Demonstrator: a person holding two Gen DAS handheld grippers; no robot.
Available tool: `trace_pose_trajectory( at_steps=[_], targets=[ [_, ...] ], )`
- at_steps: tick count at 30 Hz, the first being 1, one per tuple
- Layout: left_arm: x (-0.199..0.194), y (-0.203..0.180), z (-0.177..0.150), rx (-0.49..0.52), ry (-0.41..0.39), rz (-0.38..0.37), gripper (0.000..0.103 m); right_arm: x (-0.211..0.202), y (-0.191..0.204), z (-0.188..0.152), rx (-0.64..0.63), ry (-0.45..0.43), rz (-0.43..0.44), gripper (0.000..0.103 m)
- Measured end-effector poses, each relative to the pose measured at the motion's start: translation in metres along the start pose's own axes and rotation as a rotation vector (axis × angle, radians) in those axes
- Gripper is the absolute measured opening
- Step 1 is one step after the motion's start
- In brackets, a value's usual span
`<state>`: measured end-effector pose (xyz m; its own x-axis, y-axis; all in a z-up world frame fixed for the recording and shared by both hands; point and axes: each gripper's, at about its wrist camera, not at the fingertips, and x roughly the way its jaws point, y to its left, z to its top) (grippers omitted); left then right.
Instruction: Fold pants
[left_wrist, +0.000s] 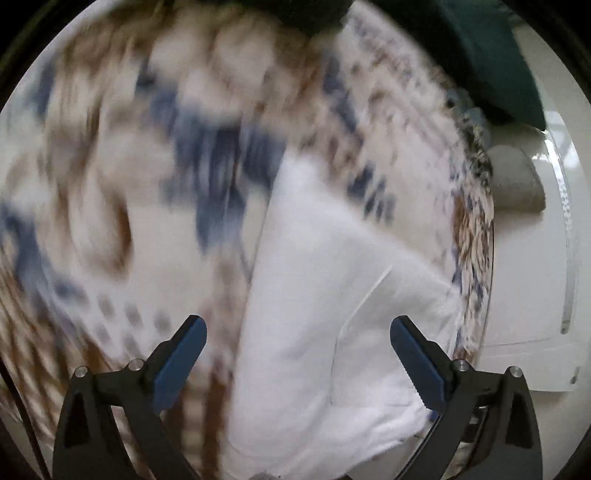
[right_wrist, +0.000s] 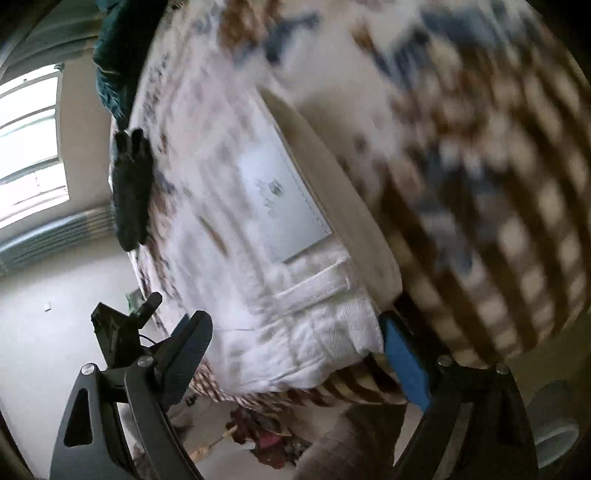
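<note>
2 claws spread wide, gripping nothing: left gripper (left_wrist: 298, 332) over white pants (left_wrist: 332, 314) at lower centre; right gripper (right_wrist: 295, 332) framing the waistband of the same pants (right_wrist: 295, 288), centre-bottom. Underneath, a patterned bedspread (left_wrist: 110, 184). Heavy blur throughout. Likely trouble: loose layers sliding apart, a pinch catching bedspread along with cloth, a crooked fold.

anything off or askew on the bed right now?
Nothing damaged or spilled. The white pants lie folded on the patterned bedspread, close to its edge. A dark item hangs over the bed edge; too blurred to identify.
</note>
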<state>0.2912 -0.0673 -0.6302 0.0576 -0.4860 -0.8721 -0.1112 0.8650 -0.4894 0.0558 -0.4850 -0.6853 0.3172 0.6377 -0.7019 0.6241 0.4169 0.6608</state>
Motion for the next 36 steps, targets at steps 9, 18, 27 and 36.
trace_pose_trajectory(
  at_steps=[9,18,27,36],
  targets=[
    [0.026,0.019,-0.016,-0.039,0.060,-0.013,0.102,0.024,-0.021,-0.017,0.069,0.008,0.004,0.093],
    [0.032,0.020,-0.015,-0.030,0.082,-0.035,0.102,0.058,0.004,-0.002,0.021,-0.089,0.128,0.094],
    [0.032,0.023,-0.016,-0.031,0.089,-0.034,0.102,0.058,0.035,-0.007,-0.081,-0.067,0.076,0.089],
    [0.023,-0.001,-0.016,0.038,0.019,-0.055,0.045,0.082,0.045,0.000,-0.103,-0.092,0.111,0.045]
  ],
)
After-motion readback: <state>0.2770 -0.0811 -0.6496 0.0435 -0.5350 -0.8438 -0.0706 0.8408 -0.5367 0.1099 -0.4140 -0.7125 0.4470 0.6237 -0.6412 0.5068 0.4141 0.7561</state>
